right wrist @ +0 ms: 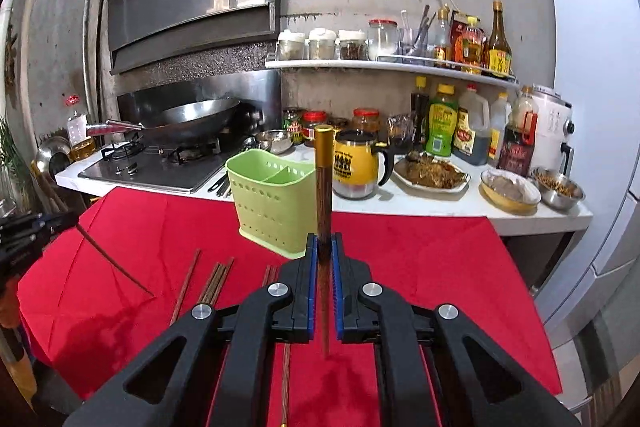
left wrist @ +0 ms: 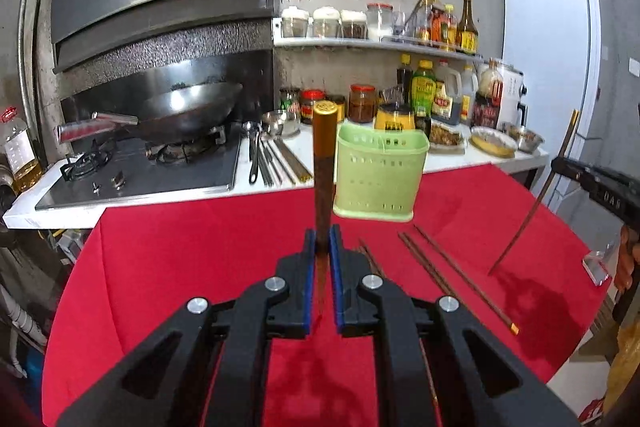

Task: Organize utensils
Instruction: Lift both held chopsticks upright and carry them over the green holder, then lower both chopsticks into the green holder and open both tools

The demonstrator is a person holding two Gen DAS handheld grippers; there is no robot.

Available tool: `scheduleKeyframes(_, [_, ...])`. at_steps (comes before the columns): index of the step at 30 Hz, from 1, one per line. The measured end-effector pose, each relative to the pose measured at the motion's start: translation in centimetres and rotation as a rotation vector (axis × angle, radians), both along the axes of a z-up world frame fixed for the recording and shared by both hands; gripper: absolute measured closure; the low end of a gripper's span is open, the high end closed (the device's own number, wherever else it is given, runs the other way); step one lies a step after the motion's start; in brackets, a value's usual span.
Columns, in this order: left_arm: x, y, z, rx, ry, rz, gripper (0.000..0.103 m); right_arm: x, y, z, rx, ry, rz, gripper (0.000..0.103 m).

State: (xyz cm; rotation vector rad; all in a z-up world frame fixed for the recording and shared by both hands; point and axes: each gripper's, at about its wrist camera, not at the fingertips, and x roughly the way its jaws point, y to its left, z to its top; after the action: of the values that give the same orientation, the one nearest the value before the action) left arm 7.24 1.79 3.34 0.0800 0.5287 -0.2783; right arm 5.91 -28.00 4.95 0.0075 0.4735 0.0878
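Observation:
My left gripper [left wrist: 323, 247] is shut on a brown chopstick with a gold cap [left wrist: 322, 163], which stands upright between the blue pads. My right gripper [right wrist: 324, 251] is shut on a matching chopstick [right wrist: 323, 187], also upright. A pale green utensil holder [left wrist: 378, 175] [right wrist: 268, 203] with two compartments stands at the far edge of the red cloth [left wrist: 200, 247] [right wrist: 420, 259], just beyond both chopstick tips. Several loose chopsticks [left wrist: 452, 275] [right wrist: 214, 283] lie on the cloth between the grippers. Each wrist view shows the other gripper [left wrist: 554, 163] [right wrist: 76, 221] at its edge, gripping its slanted chopstick [left wrist: 528, 215] [right wrist: 116, 267].
Behind the cloth runs a white counter [right wrist: 440, 207] with a gas stove and wok [left wrist: 188, 111], metal utensils [left wrist: 272, 159], a yellow mug [right wrist: 356, 163], food bowls [right wrist: 508, 191], jars and bottles. A white fridge [left wrist: 548, 47] stands at the right.

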Motion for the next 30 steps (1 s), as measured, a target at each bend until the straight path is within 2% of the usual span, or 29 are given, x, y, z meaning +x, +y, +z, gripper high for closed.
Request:
scheduleKeyframes(4, [2.2, -1.0, 2.2, -0.028, -0.048, -0.014, 0.096, 1.8, 0.5, 1.9, 0.000, -0.047, 0.016, 0.096])
scheduleKeyframes(11, [6.9, -4.7, 9.3, -0.076, -0.225, -0.058, 0.096, 5.4, 2.5, 8.1, -0.002, -0.264, 0.055, 0.096])
scheduleKeyframes(13, [8.7, -5.6, 10.1, -0.098, -0.234, -0.069, 0.096, 6.7, 2.8, 9.2, -0.002, -0.318, 0.045, 0.096])
scheduleKeyframes(15, [10.6, -6.5, 10.0, -0.104, -0.230, -0.074, 0.096, 8.5, 3.0, 9.3, 0.005, -0.336, 0.045, 0.096])
scheduleKeyframes(17, [13.0, -7.6, 8.9, -0.100, -0.190, -0.088, 0.096, 10.5, 3.0, 8.4, 0.022, -0.320, 0.053, 0.096])
scheduleKeyframes(20, [16.1, -9.5, 6.2, -0.062, -0.110, -0.107, 0.096, 13.0, 3.2, 6.3, 0.030, -0.256, 0.059, 0.096])
scheduleKeyframes(26, [18.9, -10.2, 2.2, -0.028, 0.004, -0.114, 0.096, 15.3, 3.6, 2.3, -0.013, -0.152, 0.058, 0.093])
scheduleKeyframes(27, [19.0, -10.0, 2.1, -0.028, 0.011, -0.109, 0.095, 15.3, 3.7, 2.0, -0.027, -0.143, 0.055, 0.085])
scheduleKeyframes(28, [18.8, -9.7, 2.2, -0.027, 0.017, -0.105, 0.089, 15.0, 3.7, 1.8, -0.041, -0.143, 0.048, 0.079])
scheduleKeyframes(29, [18.5, -9.5, 2.4, -0.028, 0.014, -0.102, 0.083, 14.8, 3.6, 1.9, -0.045, -0.145, 0.045, 0.066])
scheduleKeyframes(30, [18.0, -9.1, 2.8, -0.031, 0.001, -0.098, 0.066, 14.2, 3.4, 2.0, -0.045, -0.146, 0.043, 0.055])
